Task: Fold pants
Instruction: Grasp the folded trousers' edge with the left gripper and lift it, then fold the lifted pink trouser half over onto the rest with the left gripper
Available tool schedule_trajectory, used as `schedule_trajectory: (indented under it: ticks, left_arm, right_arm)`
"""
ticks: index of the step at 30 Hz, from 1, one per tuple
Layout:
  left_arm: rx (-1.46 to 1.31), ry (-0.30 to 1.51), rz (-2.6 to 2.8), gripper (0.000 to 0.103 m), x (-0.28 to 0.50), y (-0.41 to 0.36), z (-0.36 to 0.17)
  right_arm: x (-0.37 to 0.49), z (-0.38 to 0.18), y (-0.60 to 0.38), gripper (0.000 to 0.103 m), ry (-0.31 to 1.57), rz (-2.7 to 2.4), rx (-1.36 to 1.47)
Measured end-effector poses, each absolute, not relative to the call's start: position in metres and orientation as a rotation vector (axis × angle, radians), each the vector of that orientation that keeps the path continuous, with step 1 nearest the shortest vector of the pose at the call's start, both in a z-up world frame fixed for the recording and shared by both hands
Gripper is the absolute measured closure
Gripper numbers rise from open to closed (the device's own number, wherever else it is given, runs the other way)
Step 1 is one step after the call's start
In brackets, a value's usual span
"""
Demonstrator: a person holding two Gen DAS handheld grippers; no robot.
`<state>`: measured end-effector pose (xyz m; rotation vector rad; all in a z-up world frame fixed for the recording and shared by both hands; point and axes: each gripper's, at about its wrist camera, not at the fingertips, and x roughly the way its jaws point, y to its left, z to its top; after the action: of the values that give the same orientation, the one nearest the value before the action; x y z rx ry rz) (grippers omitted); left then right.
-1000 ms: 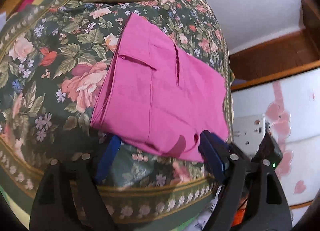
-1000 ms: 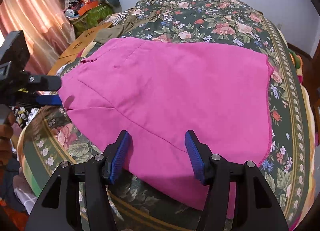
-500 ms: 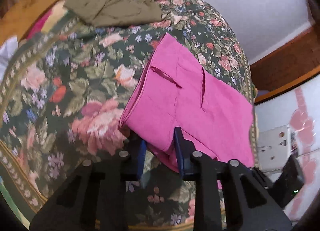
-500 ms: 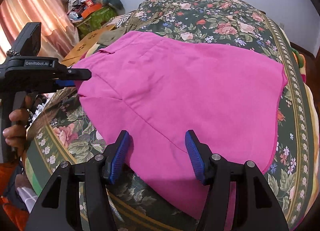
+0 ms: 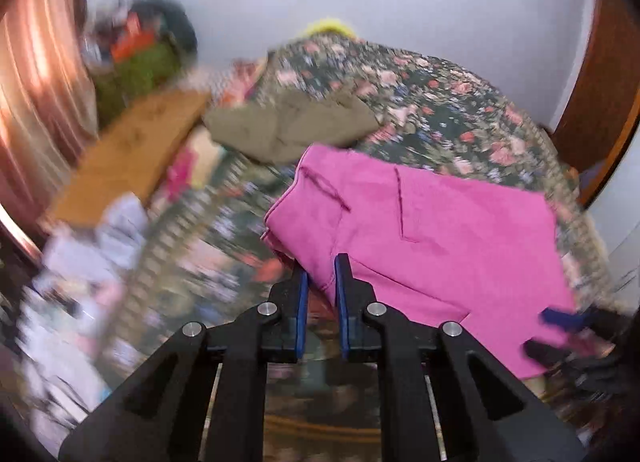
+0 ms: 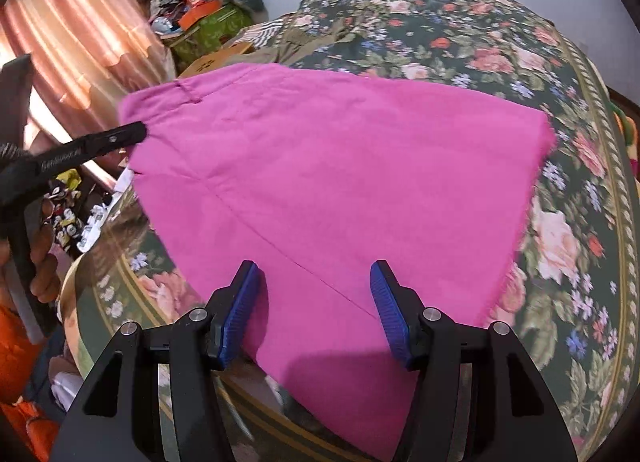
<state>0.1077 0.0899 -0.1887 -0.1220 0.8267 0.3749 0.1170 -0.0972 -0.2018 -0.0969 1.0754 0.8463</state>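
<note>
Magenta fabric: the pants point(image 6: 340, 189) lie spread on the floral bedspread point(image 6: 500, 41), near edge hanging toward both cameras; left gripper point(image 5: 321, 262) is clamped on the pants' near-left corner, blue pads pinching a fold of cloth and that corner lifted off the bed; right gripper point(image 6: 314, 274) sits over the near edge, jaws spread wide, cloth running below and between the pads point(image 6: 240, 302) with neither pad pressing on it; olive garment point(image 5: 288, 125) lies further back on the bedspread, apart from the pants. Versus a second ago: left jaws were wide and straddling the hem, half a second ago they were closing in on it, now they are pinched tight; the left view has swung from looking across the bed's side to facing the far wall, heavy motion blur; the pants' left corner has risen in the right view; right gripper unchanged, same gap, same spot. Pose: both grippers point steeply downward at the bed; a hand point(image 6: 40, 254) is wrapped on the left tool's handle at the right view's left edge.
</note>
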Motion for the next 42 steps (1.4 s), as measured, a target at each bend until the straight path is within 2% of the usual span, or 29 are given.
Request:
schedule_trajectory:
  ticks: [7, 16, 25, 30, 39, 40, 42]
  left_arm:
    - [0.164, 0.69, 0.346, 0.09, 0.104, 0.045, -0.161]
    - [0.21, 0.614, 0.081, 0.091, 0.127, -0.02, -0.121]
    - [0.098, 0.745, -0.231, 0.091, 0.155, -0.073, -0.126]
    - [-0.031, 0.935, -0.364, 0.092, 0.185, -0.089, -0.153]
    - [-0.034, 1.081, -0.41, 0.092, 0.195, -0.113, -0.187]
    - [-0.027, 1.085, -0.412, 0.09, 0.194, -0.114, -0.188]
    - [-0.017, 1.103, -0.435, 0.077, 0.193, -0.116, -0.188]
  right_arm:
    - [0.117, -0.2, -0.104, 0.049, 1.091, 0.819, -0.096]
    - [0.108, -0.198, -0.168, 0.049, 1.096, 0.668, -0.029]
    - [0.109, -0.199, -0.187, 0.049, 1.079, 0.632, 0.028]
    - [0.106, -0.195, -0.189, 0.049, 1.078, 0.625, 0.045]
    - [0.098, -0.19, -0.195, 0.049, 1.072, 0.608, 0.032]
    - [0.098, -0.19, -0.196, 0.049, 1.072, 0.605, 0.033]
    - [0.097, -0.187, -0.198, 0.049, 1.069, 0.597, 0.038]
